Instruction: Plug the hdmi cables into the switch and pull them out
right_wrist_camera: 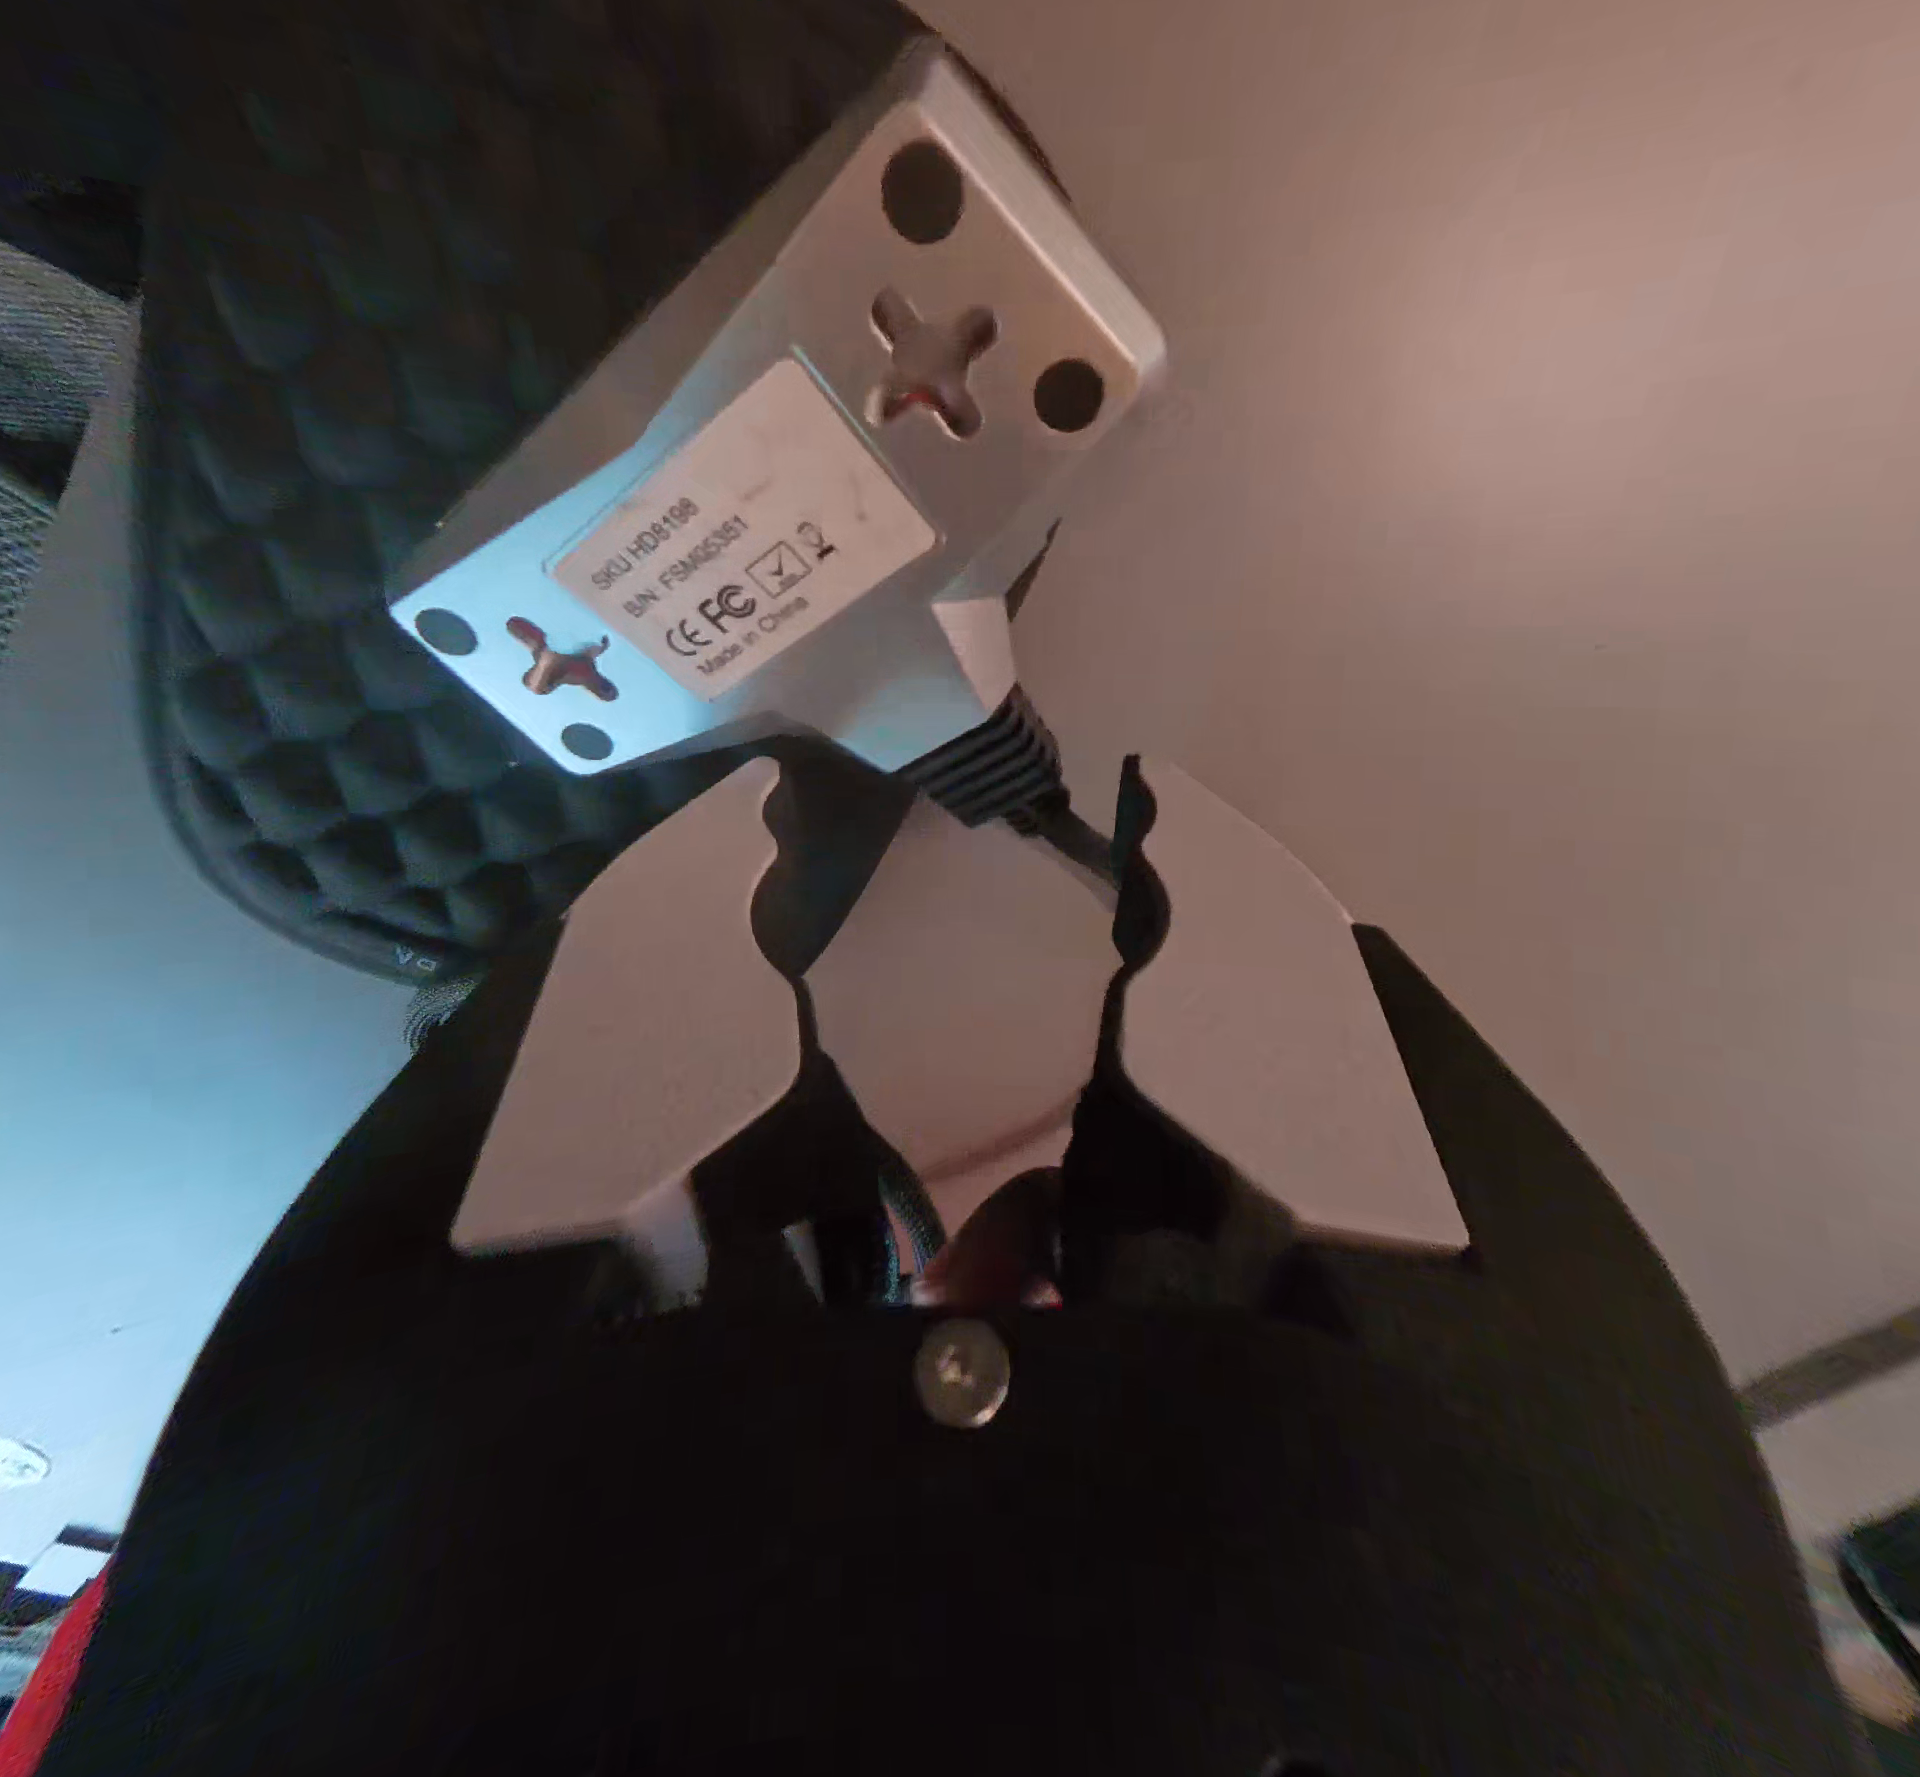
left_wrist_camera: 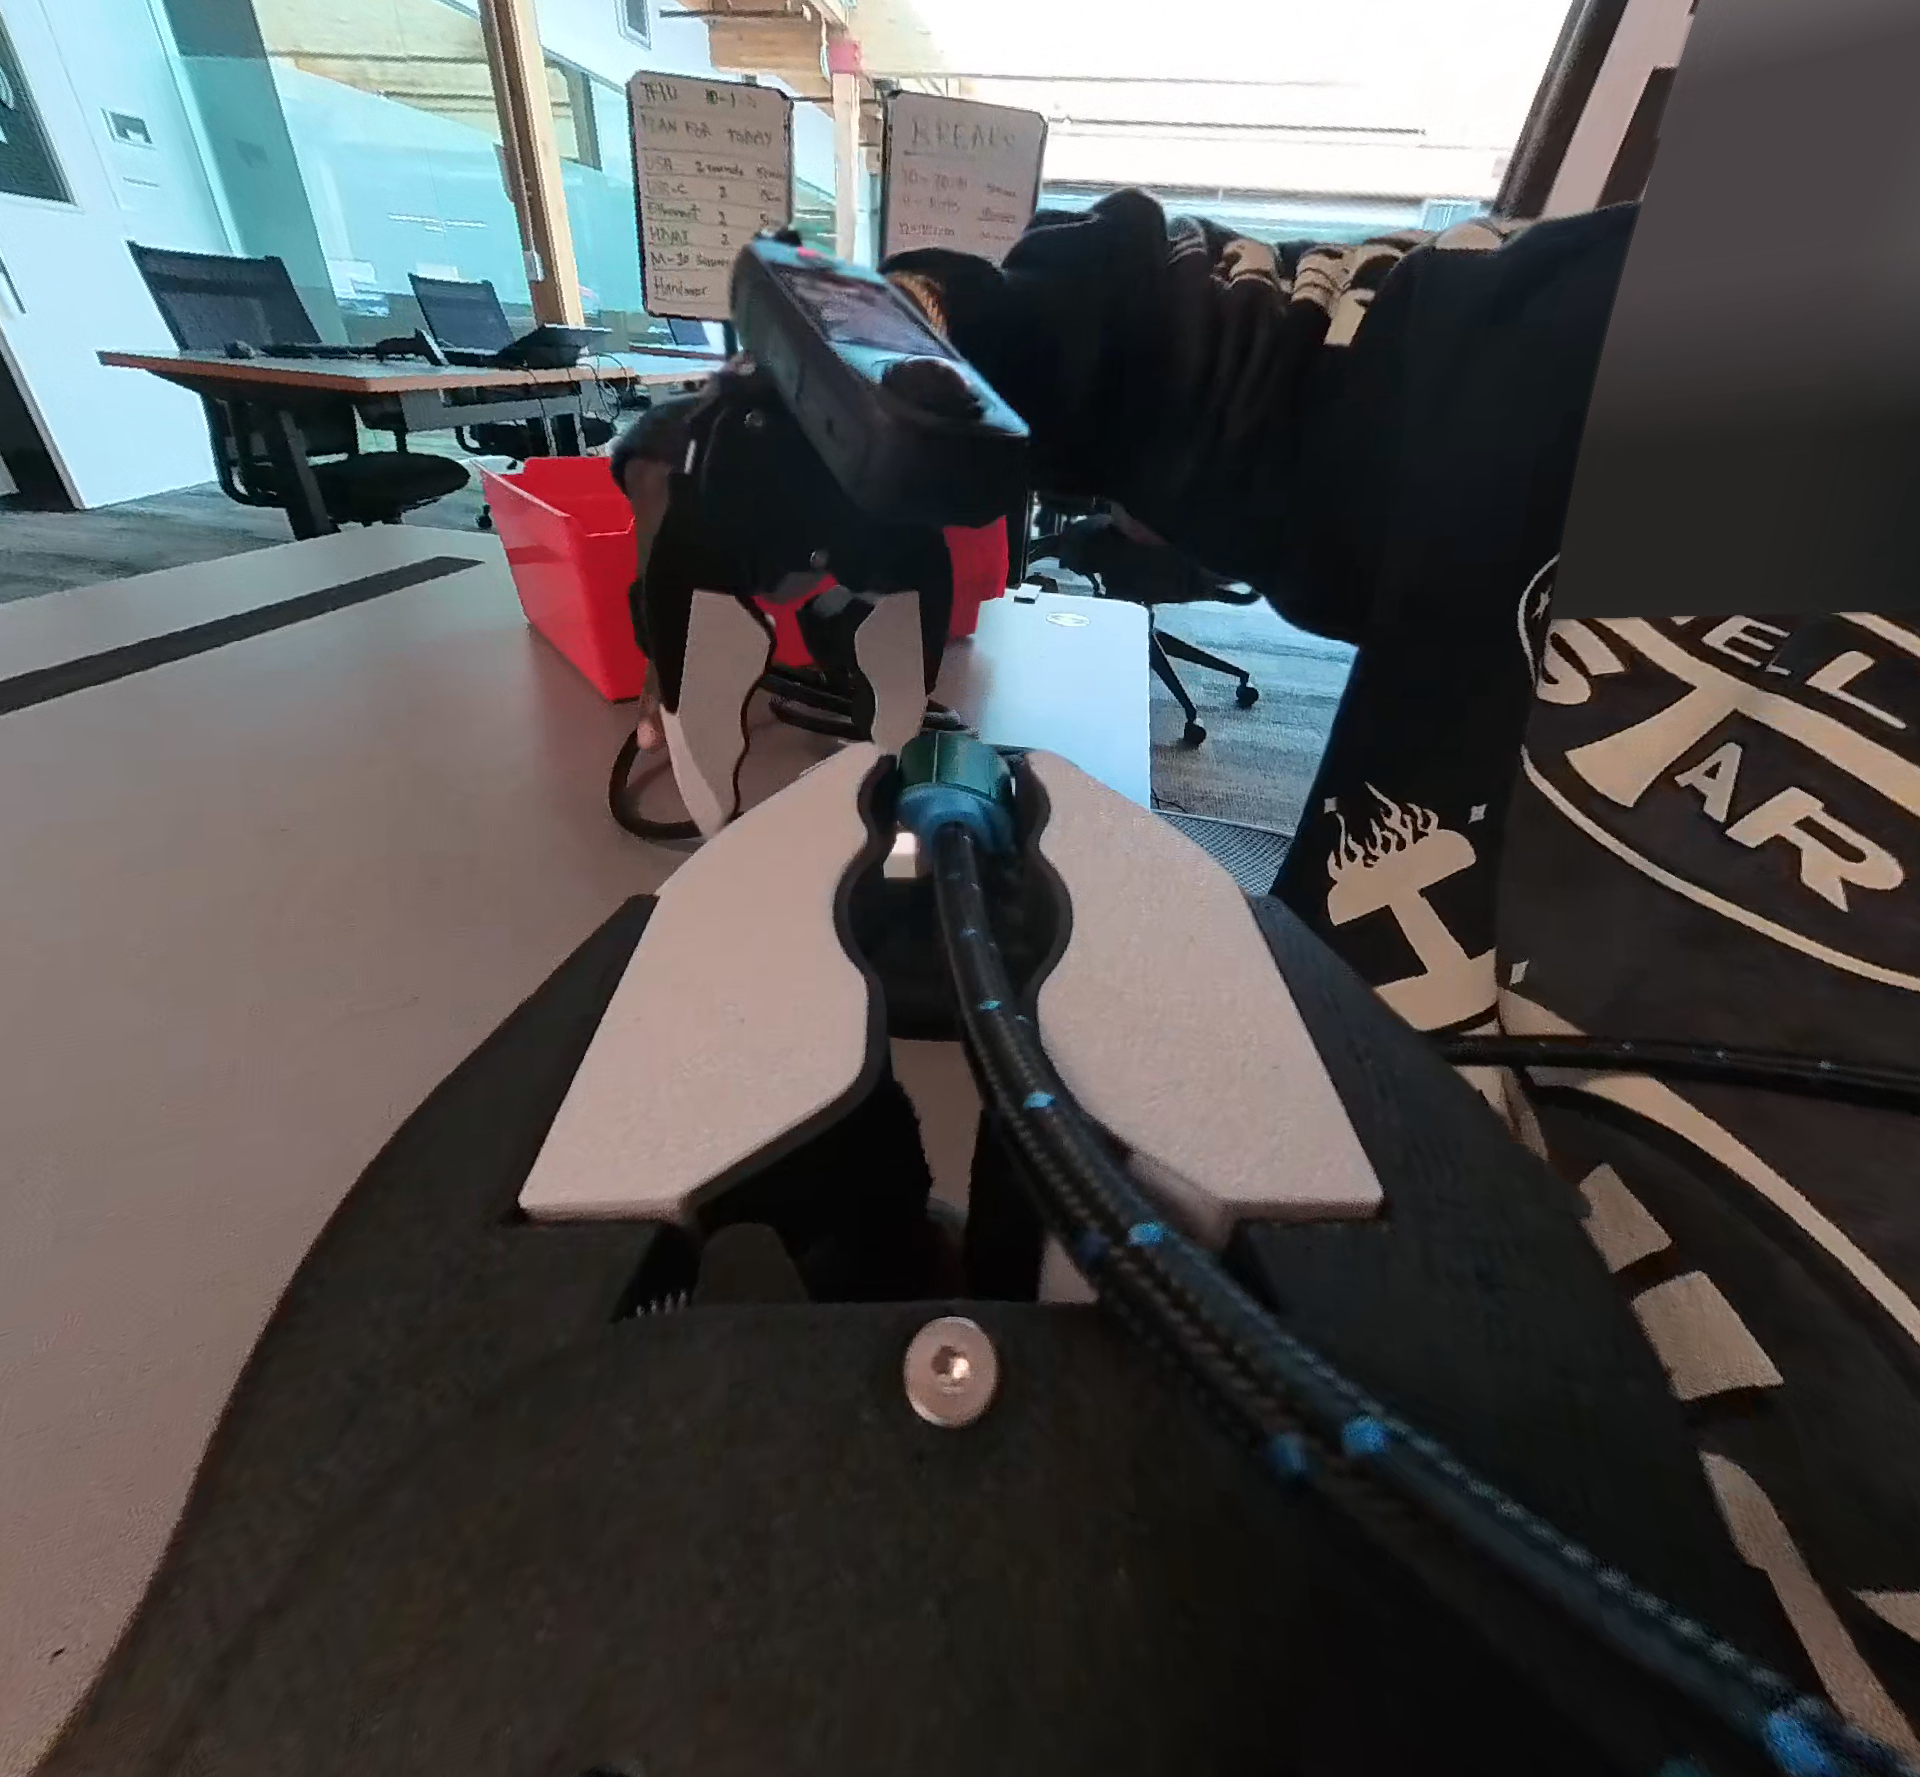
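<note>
the green-and-blue hdmi plug (left_wrist_camera: pixel 951 777) on a black braided cable with blue flecks (left_wrist_camera: pixel 1132 1197) sits pinched at the tips of the left claw (left_wrist_camera: pixel 948 771), above the grey worktop (left_wrist_camera: pixel 239 896). the silver metal switch box (right_wrist_camera: pixel 790 480), underside up with a white label, lies just beyond the right claw (right_wrist_camera: pixel 951 782), which is spread apart and holds nothing. far behind stands a red plastic bin (left_wrist_camera: pixel 566 564); its contents are hidden.

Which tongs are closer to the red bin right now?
Right. The right tongs hang open just in front of the red bin; the left tongs, clamped on the cable plug, sit farther back.
</note>
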Action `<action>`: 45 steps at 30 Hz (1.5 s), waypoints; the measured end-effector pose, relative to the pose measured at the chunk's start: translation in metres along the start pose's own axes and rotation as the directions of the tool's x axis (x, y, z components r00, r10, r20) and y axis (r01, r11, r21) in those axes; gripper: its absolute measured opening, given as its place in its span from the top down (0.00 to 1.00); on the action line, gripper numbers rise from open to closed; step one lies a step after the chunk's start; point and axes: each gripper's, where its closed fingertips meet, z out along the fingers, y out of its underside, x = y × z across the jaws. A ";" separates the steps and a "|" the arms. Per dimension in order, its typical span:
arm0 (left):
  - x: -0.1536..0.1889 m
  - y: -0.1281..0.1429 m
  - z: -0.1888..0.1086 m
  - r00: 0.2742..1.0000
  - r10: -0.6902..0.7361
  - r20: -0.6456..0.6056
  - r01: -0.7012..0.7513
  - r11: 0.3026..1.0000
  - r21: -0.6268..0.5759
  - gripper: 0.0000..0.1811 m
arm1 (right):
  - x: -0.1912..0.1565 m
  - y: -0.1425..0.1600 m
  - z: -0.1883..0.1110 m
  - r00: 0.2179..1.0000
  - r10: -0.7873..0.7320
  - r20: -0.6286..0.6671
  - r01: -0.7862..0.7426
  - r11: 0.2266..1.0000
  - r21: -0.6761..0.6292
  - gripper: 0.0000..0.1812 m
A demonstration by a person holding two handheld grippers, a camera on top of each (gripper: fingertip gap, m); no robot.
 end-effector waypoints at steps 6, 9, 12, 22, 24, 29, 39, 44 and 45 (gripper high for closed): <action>0.000 0.000 0.000 1.000 -0.004 -0.004 0.004 1.000 0.000 0.89 | -0.018 -0.007 -0.006 0.961 0.218 0.172 -0.243 0.960 0.137 0.83; 0.000 0.001 0.001 1.000 0.001 -0.002 -0.001 1.000 -0.007 0.89 | -0.039 -0.016 -0.018 0.864 0.424 0.270 -0.458 0.885 0.077 0.86; 0.001 0.002 0.003 1.000 0.018 0.001 -0.018 1.000 -0.022 0.89 | -0.057 -0.009 -0.012 0.758 0.622 0.194 -0.618 0.781 -0.088 0.86; 0.002 0.003 0.003 0.998 0.062 0.026 -0.061 0.998 -0.023 0.89 | -0.062 -0.036 -0.027 0.792 0.610 -0.008 -0.600 0.781 0.175 0.60; 0.003 0.004 0.004 0.998 0.064 0.023 -0.064 0.998 -0.029 0.89 | -0.055 -0.039 -0.024 0.837 0.539 -0.089 -0.514 0.832 0.208 0.63; 0.003 0.004 0.004 0.998 0.063 0.018 -0.063 0.998 -0.029 0.89 | -0.042 -0.025 -0.005 0.887 0.406 -0.219 -0.386 0.913 0.131 0.69; 0.002 0.007 0.004 0.975 0.209 0.069 -0.203 0.976 -0.081 0.88 | -0.026 -0.062 -0.024 0.854 0.472 -0.219 -0.287 0.779 0.557 0.78; 0.008 0.014 0.004 0.953 0.300 0.036 -0.295 0.950 -0.106 0.88 | -0.015 -0.097 -0.027 0.845 0.484 -0.227 -0.179 0.657 0.732 0.78; 0.008 0.014 0.003 0.956 0.291 0.029 -0.287 0.953 -0.101 0.89 | -0.014 -0.101 -0.027 0.842 0.485 -0.234 -0.160 0.640 0.751 0.78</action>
